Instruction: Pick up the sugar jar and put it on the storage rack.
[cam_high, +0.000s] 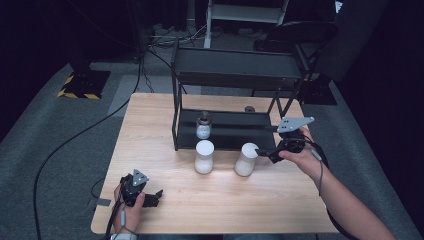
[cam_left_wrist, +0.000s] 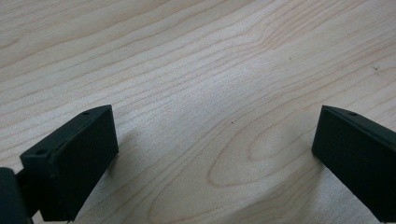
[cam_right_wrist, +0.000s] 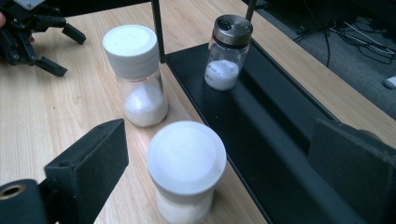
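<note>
A light wooden table (cam_high: 165, 120) carries a black two-tier metal rack (cam_high: 235, 100) set toward its far edge, and every other item here is placed by that rack. On the rack's lower shelf, near its left post, a small glass shaker with a metal cap (cam_high: 203, 126) stands upright, partly filled with white grains. Just in front of the rack's lower shelf, on the bare wood, two white-lidded jars stand upright and apart from each other: the left jar (cam_high: 204, 156) directly in front of the shaker, the right jar (cam_high: 246, 159) toward the shelf's middle. The right gripper (cam_high: 264, 151), held in the person's right hand at the rack's front right corner, points at the right jar; in the right gripper view its jaws stand wide on either side of that jar's lid (cam_right_wrist: 187, 156) without touching it, so nothing is held. The left gripper (cam_high: 152, 196) rests well in front of the rack, near the table's front left edge; in the left gripper view its jaws are spread wide over bare wood.
</note>
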